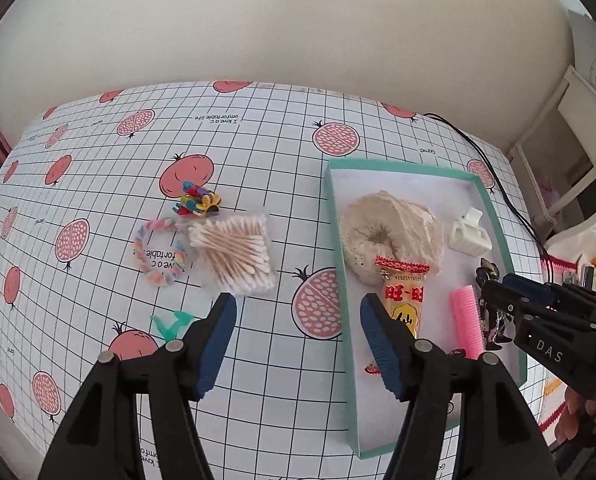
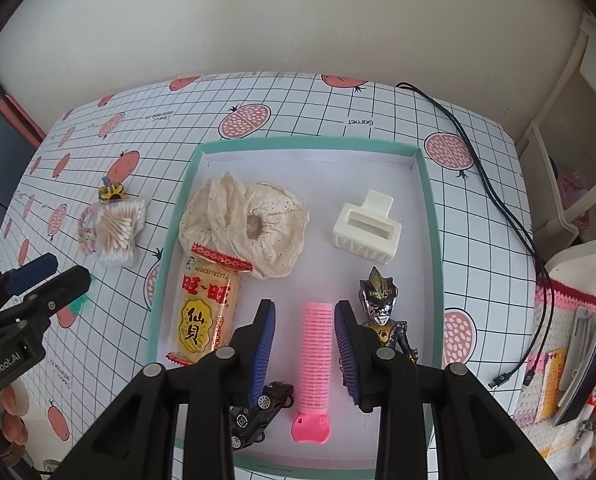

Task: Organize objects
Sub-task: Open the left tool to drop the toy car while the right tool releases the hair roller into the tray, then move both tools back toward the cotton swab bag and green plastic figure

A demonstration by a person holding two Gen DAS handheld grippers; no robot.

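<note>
Right wrist view: the right gripper (image 2: 304,344) hangs wide open astride the pink hair roller (image 2: 317,354), which lies loose inside the teal tray (image 2: 430,208), likely just set down or about to be grasped. Beyond it in the tray sit the snack packet (image 2: 205,312), cream scrunchie (image 2: 241,220) and white claw clip (image 2: 366,226). Left of the tray, the left gripper (image 1: 298,304) is spread wide above the bench (image 1: 257,140), facing the cotton swabs (image 1: 237,254) waiting to be tidied.

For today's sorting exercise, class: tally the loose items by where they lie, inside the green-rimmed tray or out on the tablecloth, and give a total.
In the tray: 6 (lace scrunchie, white claw clip, snack packet, pink hair roller, figurine, toy car)
On the tablecloth: 4 (cotton swabs, pastel hair tie, colourful toy, green piece)
Total: 10
</note>
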